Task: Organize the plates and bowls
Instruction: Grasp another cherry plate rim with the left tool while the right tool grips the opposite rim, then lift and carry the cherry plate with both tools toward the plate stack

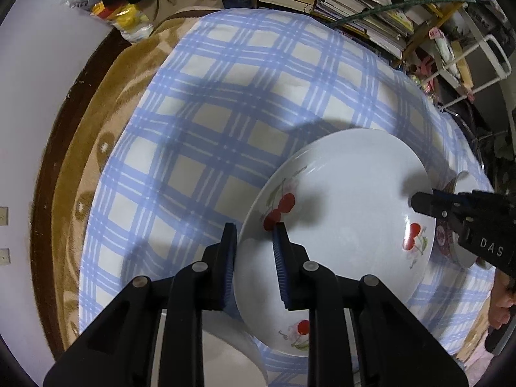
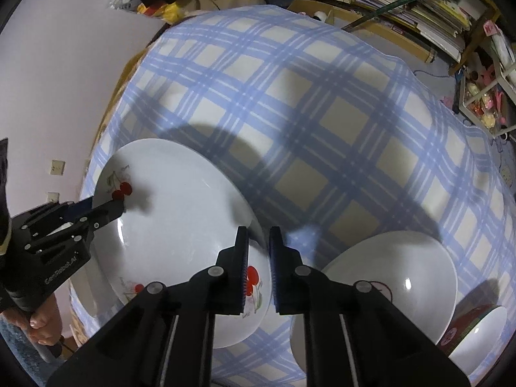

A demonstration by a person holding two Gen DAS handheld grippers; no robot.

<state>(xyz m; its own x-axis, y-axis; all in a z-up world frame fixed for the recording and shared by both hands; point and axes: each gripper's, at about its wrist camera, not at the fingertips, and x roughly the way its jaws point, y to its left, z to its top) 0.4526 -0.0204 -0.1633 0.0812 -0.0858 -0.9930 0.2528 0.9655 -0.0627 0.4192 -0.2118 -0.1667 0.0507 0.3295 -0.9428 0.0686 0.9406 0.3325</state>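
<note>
A large white plate with red cherry prints [image 1: 348, 219] [image 2: 180, 225] sits over the blue checked tablecloth [image 1: 225, 113], casting a shadow on it. My left gripper [image 1: 254, 225] points down and straddles the plate's near-left rim, one finger outside and one inside, shut on it. In the right wrist view the left gripper [image 2: 113, 204] bites the plate's left edge by the cherries. My right gripper [image 2: 258, 230] is shut on the opposite rim, which runs between its blue pads; the left wrist view shows it [image 1: 416, 201] clamped at the plate's right edge.
A second white plate [image 2: 403, 283] and a red-patterned bowl [image 2: 477, 329] lie right of the cherry plate. Another white dish [image 1: 232, 354] lies under the left gripper. Bookshelves [image 1: 354, 0] stand behind the table, with a brown blanket [image 1: 106, 129] at its left edge. A hand [image 2: 42, 322] holds the left gripper.
</note>
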